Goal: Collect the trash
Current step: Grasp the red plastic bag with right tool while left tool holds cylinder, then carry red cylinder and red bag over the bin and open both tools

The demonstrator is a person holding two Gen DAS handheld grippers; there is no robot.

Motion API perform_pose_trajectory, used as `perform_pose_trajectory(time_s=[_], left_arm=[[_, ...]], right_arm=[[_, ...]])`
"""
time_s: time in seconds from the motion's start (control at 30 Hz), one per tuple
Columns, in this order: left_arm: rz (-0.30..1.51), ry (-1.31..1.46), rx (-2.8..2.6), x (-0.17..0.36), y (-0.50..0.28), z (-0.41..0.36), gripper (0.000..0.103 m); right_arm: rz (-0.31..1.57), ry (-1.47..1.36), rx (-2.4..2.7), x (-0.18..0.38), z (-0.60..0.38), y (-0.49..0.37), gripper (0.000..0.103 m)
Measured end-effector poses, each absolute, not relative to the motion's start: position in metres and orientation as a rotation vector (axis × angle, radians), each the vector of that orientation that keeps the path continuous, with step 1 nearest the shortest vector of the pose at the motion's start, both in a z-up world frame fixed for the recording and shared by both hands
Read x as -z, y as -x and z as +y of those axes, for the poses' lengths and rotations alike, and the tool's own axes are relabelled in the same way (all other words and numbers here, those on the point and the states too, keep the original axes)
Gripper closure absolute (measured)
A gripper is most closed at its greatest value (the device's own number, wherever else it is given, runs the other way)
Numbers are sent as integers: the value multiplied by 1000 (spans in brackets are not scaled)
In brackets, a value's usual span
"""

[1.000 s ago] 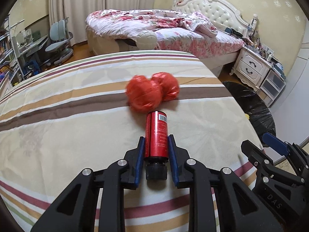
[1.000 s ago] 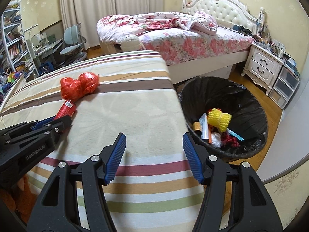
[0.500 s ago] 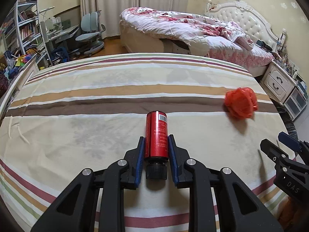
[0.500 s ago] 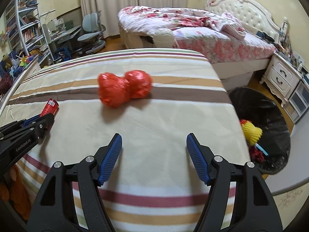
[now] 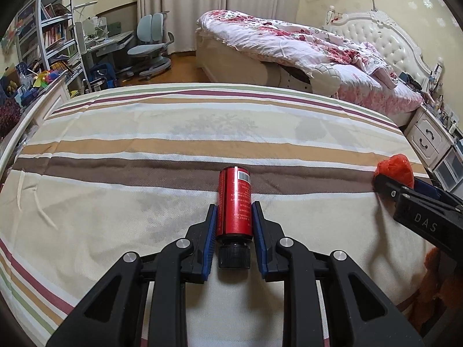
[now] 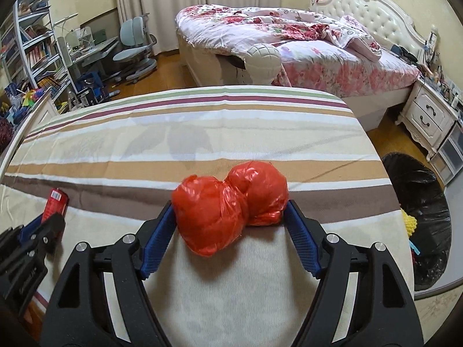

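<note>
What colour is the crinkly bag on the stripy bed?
Bright orange-red. The plastic bag shows best in the right wrist view.

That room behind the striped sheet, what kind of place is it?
A home bedroom, most likely: a bed with a floral quilt and tufted white headboard, a white nightstand, and a study corner with desk chair and bookshelves.

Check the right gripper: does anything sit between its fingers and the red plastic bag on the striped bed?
Nothing visible does. The red plastic bag already lies between the right gripper jaws, which have just been opening.
</note>
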State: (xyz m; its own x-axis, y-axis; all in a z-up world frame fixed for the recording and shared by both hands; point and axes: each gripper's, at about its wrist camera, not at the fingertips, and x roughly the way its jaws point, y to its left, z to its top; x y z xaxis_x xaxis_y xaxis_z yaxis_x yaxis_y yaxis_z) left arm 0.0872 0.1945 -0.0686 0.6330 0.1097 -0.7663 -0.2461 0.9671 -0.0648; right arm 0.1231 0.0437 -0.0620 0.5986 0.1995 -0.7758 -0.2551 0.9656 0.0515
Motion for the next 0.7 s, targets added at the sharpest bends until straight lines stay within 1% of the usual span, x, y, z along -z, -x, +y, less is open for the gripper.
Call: perform_pose_trajectory(time_s=[0.03, 0.07, 0.17, 0.7], left_arm=[[863, 168, -205, 69, -87, 195, 78], [862, 166, -206, 68, -87, 194, 78], [861, 166, -204, 68, -86, 195, 78], [824, 150, -162, 61, -72, 174, 78]], right_arm=[[894, 66, -269, 62, 44, -123, 32], [894, 63, -279, 63, 43, -122, 39], [885, 58, -287, 60, 43, -118, 45], [833, 87, -300, 53, 14, -51, 46]])
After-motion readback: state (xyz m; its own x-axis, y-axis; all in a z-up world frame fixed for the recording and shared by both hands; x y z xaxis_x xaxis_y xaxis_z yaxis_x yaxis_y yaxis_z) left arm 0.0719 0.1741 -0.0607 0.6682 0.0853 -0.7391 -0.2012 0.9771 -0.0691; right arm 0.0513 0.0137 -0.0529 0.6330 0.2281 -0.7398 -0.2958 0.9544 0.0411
